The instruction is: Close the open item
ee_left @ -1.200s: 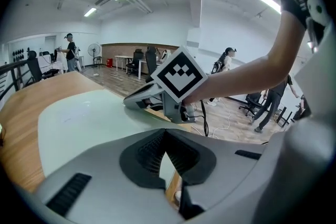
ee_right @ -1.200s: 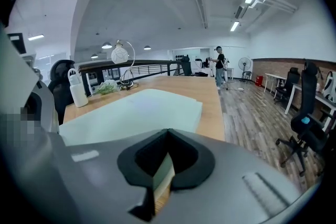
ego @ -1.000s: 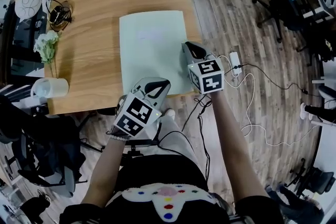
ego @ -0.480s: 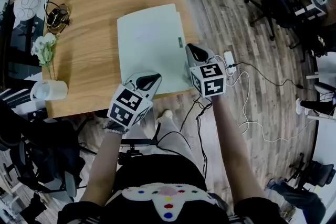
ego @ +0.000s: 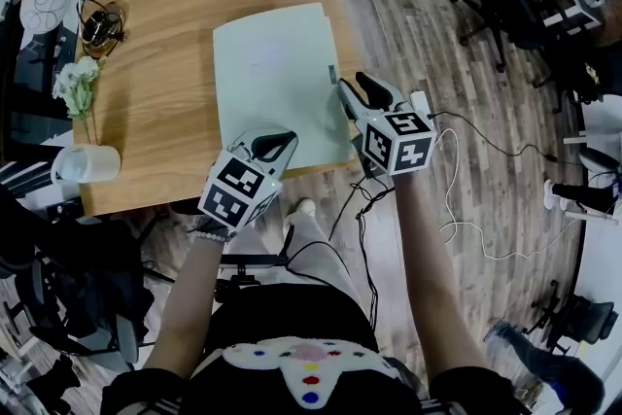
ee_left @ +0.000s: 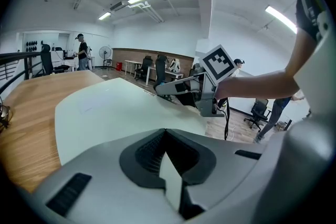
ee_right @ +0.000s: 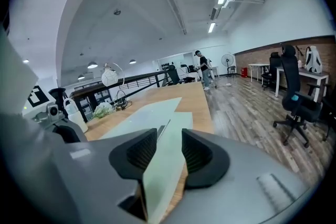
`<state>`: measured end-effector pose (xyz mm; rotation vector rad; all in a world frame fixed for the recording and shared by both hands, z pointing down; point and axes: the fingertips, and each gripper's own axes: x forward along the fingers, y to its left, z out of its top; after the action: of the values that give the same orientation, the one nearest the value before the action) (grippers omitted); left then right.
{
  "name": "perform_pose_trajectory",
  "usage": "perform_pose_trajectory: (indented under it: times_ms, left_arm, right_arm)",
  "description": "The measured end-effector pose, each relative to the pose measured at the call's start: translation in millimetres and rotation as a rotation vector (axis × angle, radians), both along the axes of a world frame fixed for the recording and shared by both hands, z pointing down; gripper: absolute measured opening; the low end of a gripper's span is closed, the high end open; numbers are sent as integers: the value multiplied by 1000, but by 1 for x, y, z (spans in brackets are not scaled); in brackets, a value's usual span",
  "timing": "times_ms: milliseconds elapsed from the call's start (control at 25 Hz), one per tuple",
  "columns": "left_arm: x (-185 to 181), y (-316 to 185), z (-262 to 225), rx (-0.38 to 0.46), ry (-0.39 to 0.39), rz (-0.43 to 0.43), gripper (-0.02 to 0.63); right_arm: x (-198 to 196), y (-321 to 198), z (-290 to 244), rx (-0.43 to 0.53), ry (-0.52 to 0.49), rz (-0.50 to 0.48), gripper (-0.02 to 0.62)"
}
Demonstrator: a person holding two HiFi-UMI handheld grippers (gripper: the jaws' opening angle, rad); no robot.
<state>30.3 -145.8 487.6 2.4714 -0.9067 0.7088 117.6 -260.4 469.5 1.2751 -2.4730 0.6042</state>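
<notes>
The right gripper has just been opening its fingers, now wide around the right edge of the pale green folder at the surface's near right corner, while the left gripper pinches its near edge, so the folder seems closed.

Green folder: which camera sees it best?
The head view: nearly the whole green folder shows from above. The left gripper view shows its top slantwise; the right gripper view mostly one edge.

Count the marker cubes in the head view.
2. One cube on the left claw, at the near edge of the table; the other cube on the right claw, right of the folder. None appears hidden.
</notes>
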Motion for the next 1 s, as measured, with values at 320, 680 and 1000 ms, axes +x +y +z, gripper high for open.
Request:
perform_pose_trajectory:
  times_ms: [320,680,1000]
  left_arm:
    - [7,-5,10,-22,-23,15,6]
    - [13,-8,19,-35,-58,25,6]
    - [12,-14,9,6,-26,-6,6]
  right_arm:
    - [-11,-15,14,64,145,-62,9]
    - [-25,-10,54,0,251,-200,8]
    - [-24,-11,62,-13,201,-156,8]
